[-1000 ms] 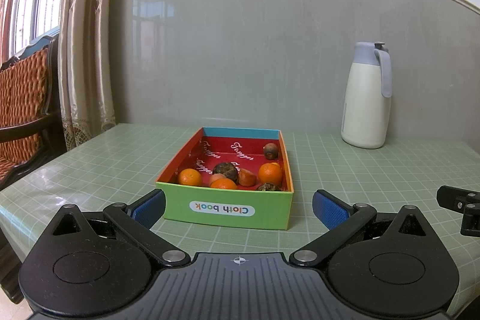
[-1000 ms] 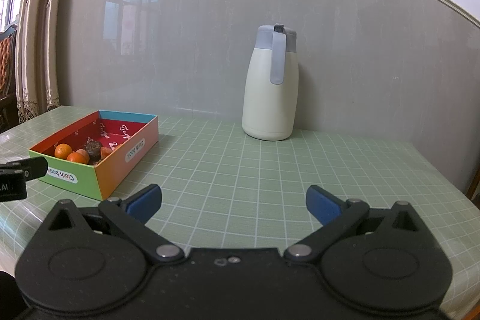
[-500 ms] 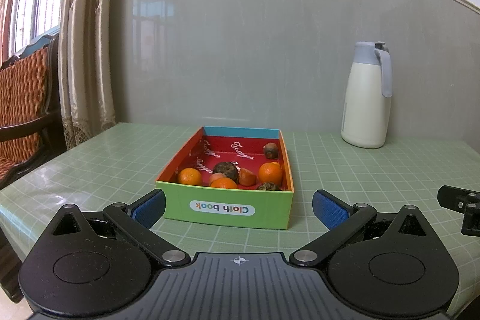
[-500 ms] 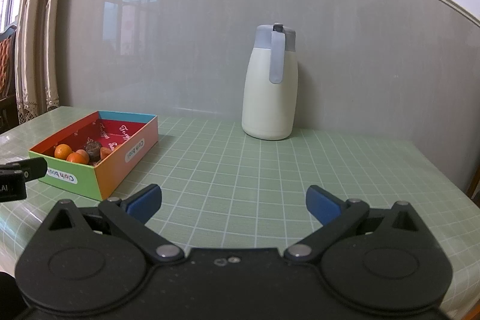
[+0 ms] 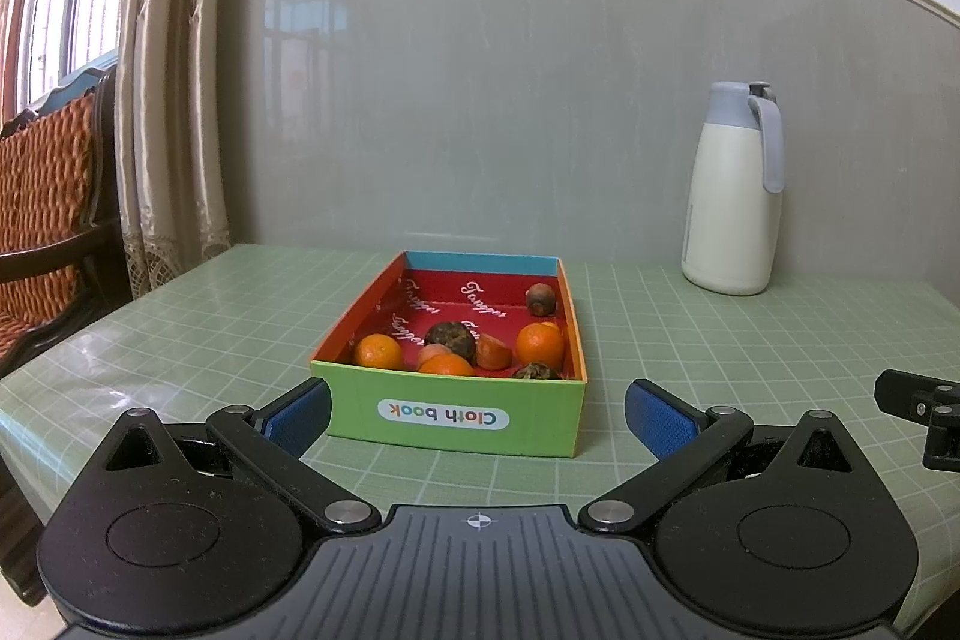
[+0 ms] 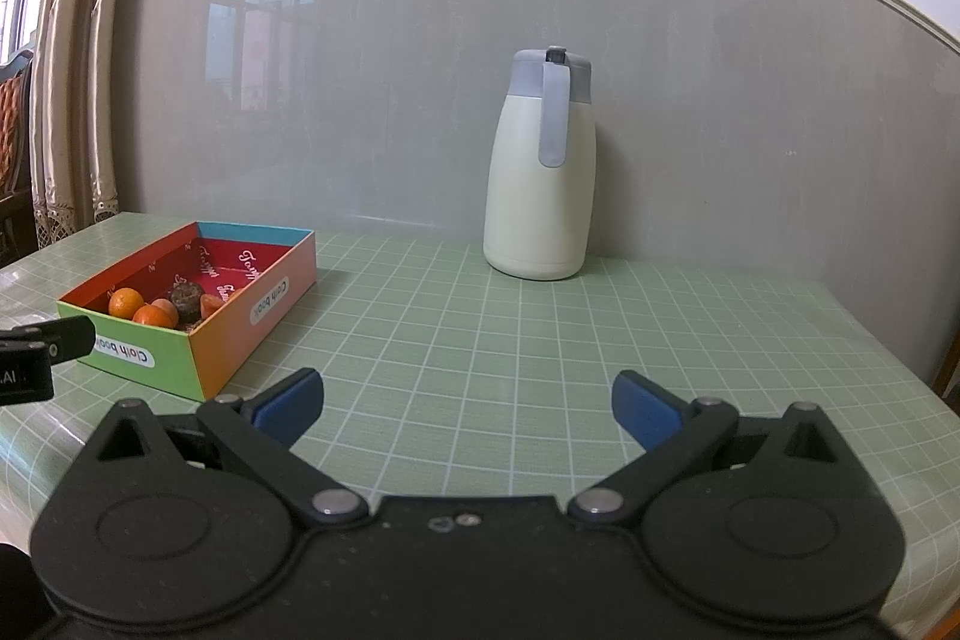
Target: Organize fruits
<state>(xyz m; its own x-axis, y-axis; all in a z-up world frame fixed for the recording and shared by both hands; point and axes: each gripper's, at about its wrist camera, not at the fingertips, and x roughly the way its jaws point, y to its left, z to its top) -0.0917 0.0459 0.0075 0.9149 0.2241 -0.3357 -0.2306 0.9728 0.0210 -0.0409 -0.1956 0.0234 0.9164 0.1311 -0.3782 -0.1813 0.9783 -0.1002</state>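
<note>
Nearest the cameras, the left gripper is hovering low over the green gridded tablecloth with its blue-padded fingers spread wide and nothing between them, and the right gripper is hanging just beside it, equally spread and empty, pointing at bare cloth. Just beyond the left fingertips, the colourful open cardboard box labelled "Cloth book" is sitting square-on, and all the fruit in view is lying inside it: small orange tangerines mixed with dark brown wrinkled fruits, one more brown fruit lying apart near the far right corner. Farther back, the cream thermos jug with a grey handle is standing against the grey wall. With the fruit boxed and no loose fruit on the cloth, this fits either a finished gathering or a sorting about to happen; any reach into the box is best made from above, clear of the near wall. Compared with a second ago, practically nothing is changing; both grippers are holding position.
</note>
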